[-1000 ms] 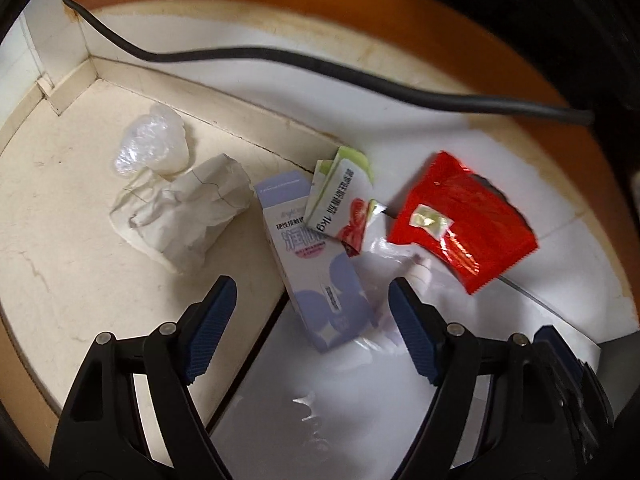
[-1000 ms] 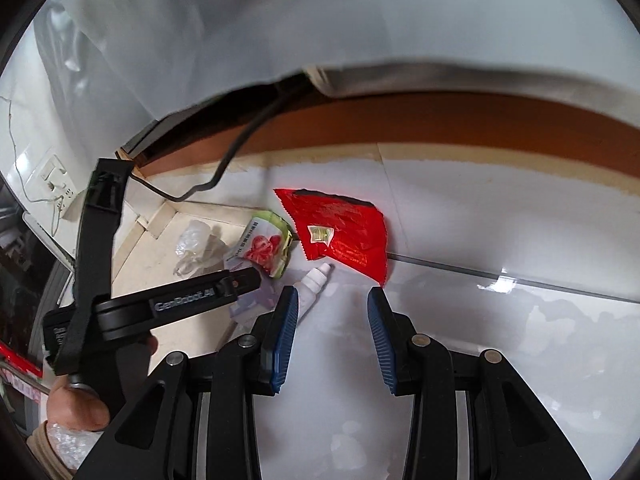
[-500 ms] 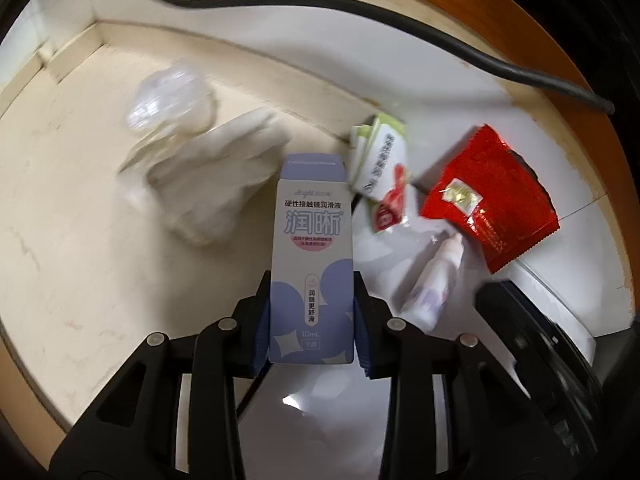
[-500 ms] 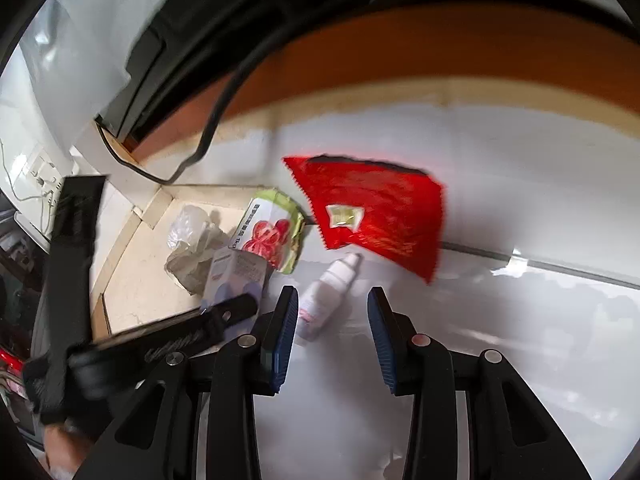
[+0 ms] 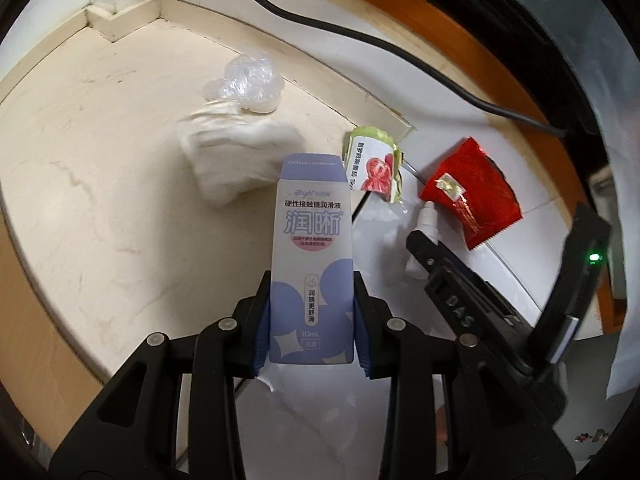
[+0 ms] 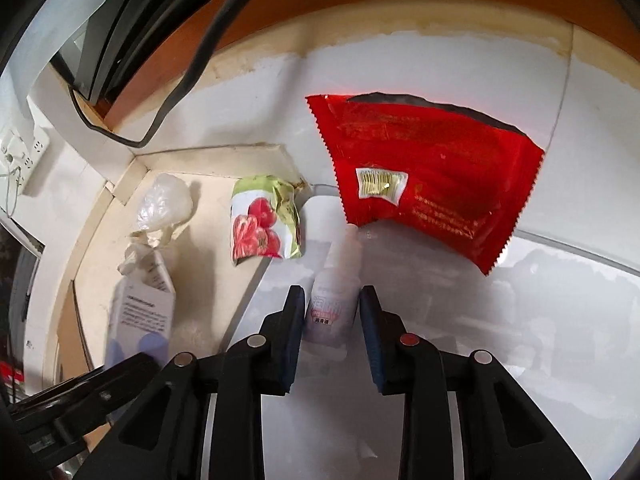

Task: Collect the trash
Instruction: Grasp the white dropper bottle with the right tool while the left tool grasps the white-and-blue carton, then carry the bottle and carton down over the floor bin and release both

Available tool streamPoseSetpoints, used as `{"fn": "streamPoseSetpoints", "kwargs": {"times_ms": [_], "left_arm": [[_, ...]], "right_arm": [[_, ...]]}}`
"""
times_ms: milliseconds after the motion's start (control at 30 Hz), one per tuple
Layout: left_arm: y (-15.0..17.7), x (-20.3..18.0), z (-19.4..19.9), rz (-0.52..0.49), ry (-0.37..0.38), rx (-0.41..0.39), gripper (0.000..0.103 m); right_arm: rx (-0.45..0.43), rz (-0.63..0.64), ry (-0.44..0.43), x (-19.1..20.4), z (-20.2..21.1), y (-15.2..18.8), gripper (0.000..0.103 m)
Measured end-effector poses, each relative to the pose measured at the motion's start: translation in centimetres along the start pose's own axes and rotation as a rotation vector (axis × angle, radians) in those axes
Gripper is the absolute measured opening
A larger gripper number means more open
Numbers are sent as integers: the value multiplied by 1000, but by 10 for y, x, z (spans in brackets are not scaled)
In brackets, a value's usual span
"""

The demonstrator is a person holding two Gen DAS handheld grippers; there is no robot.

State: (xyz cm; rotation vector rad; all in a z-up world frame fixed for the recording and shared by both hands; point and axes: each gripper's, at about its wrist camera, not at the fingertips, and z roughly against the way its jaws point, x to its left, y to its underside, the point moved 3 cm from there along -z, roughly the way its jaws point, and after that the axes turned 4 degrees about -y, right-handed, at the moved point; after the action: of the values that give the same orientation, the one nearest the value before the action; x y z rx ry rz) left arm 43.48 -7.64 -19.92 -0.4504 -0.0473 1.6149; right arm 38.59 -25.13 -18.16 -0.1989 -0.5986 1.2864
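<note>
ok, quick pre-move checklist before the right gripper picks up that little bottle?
1. Left gripper firmly on the lavender box: ok, both pads press its sides and the box stands upright.
2. Small white bottle between the right gripper jaws: ok, it lies in the gap; the jaws have just been closing.
3. Pads actually pressing the bottle: not ok, a sliver of gap shows on each side.
4. Red wrapper out of the pinch: ok, it lies beyond the bottle's cap.
5. Strawberry packet clear of the left pad: ok, beside and ahead.
6. Bottle empty or full: cannot tell.
</note>
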Motion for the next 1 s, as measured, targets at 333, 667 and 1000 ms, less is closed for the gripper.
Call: {"fn": "streamPoseSetpoints", "kwargs": {"times_ms": [333, 667, 1000], "left_arm": [[51, 13, 61, -8, 14, -8, 31], [120, 12, 111, -36, 51, -23, 31], [205, 9, 164, -89, 55, -67, 31]], "right_arm": [[-32, -35, -120, 3, 46, 44, 24], [-82, -67, -280, -4, 141, 111, 24], [-65, -19, -419, -4, 230, 184, 24]]}}
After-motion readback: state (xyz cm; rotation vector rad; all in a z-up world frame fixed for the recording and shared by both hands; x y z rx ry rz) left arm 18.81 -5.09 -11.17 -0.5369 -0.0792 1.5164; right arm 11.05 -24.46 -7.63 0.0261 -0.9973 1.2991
